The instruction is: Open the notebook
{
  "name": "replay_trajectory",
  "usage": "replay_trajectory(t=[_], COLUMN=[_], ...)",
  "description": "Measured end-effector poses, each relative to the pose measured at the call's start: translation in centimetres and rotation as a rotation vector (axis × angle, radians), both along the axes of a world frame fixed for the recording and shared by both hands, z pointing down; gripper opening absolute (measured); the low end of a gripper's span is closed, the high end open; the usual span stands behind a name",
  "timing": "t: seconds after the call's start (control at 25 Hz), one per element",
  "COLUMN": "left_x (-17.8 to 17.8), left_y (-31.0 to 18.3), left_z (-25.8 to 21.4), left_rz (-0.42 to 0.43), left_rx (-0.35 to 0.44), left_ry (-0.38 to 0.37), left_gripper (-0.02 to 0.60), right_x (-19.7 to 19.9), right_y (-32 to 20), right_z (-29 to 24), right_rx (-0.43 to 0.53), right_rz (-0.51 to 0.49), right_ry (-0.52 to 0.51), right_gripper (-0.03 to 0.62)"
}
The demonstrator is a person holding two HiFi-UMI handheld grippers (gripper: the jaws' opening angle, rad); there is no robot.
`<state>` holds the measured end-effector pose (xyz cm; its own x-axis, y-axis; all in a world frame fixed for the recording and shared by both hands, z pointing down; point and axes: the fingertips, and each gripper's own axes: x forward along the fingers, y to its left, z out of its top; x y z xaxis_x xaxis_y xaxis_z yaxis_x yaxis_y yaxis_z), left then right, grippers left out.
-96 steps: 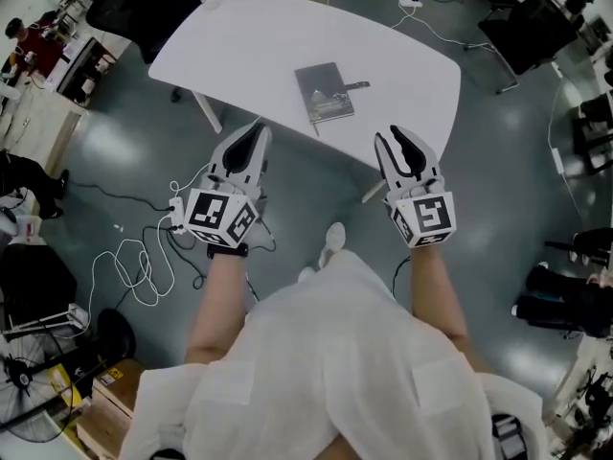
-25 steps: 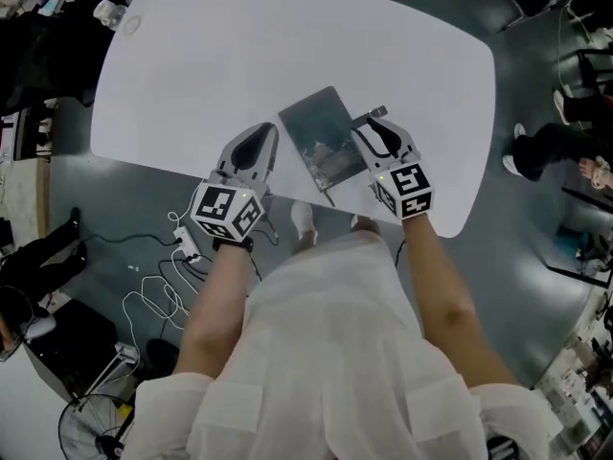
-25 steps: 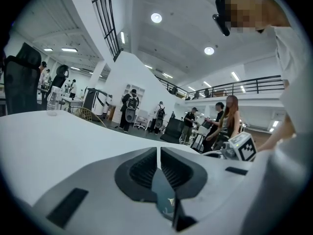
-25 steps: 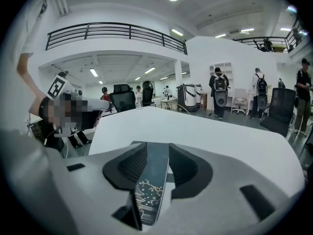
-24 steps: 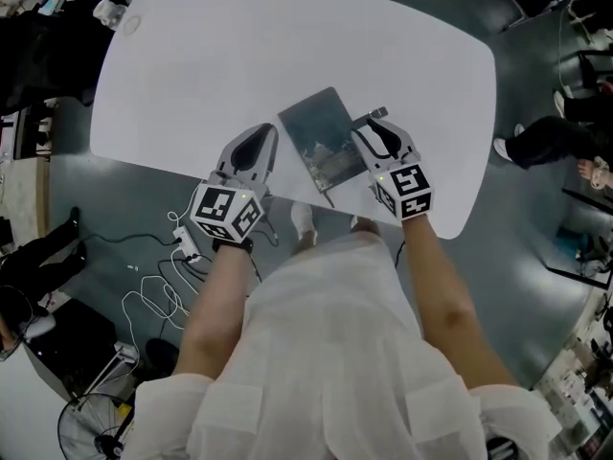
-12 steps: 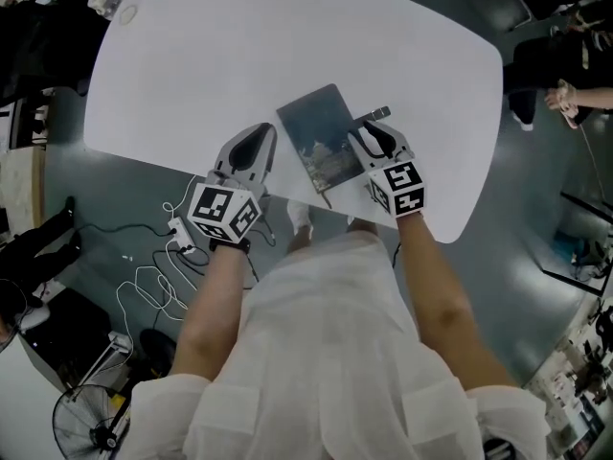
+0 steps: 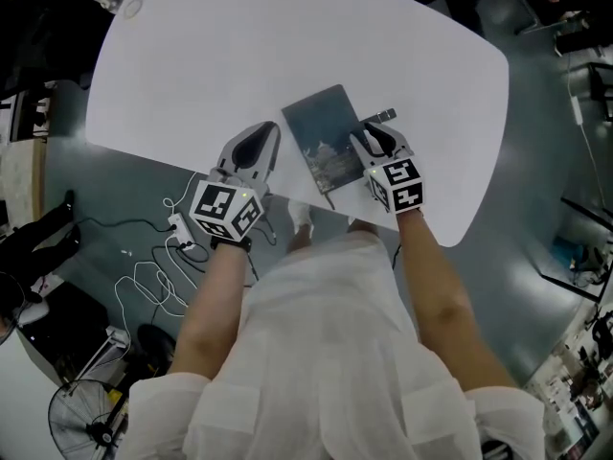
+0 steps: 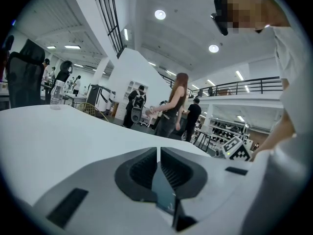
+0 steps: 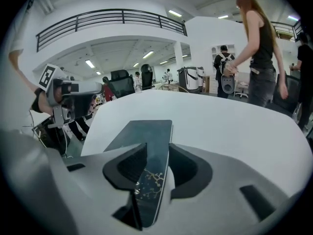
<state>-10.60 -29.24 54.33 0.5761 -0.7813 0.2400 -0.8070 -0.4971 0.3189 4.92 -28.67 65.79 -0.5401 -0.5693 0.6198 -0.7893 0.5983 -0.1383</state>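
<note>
1. Notebook (image 7: 324, 132) lies flat near the front edge of the desk (image 7: 220, 56), and looks closed from the head view.
2. Right claw (image 7: 372, 134) pinches the notebook's right-hand edge. Judged a hold suited to lifting the cover. Whether the cover has parted from the pages cannot be told.
3. Left claw (image 7: 261, 134) is pressed together at the desk edge, just left of the notebook and apart from it.
4. Containers: one bottle (image 8: 57, 94) at the far corner, contents not discernible.

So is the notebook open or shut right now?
Shut: the notebook lies cover-up on the table, no pages showing. The right gripper pinches its edge; whether the cover is lifting at all, cannot tell.
</note>
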Motion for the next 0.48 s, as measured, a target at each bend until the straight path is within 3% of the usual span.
replay_trajectory(t=[0.48], left_x=[0.0], left_y=[0.3], left_z=[-0.5], left_rz=[0.006], left_rx=[0.012], left_ry=[-0.009], left_gripper=[0.023], right_x=[0.1], right_y=[0.5], right_z=[1.5], right_rx=[-0.09], right_rz=[0.022], right_ry=[0.002], right_gripper=[0.141])
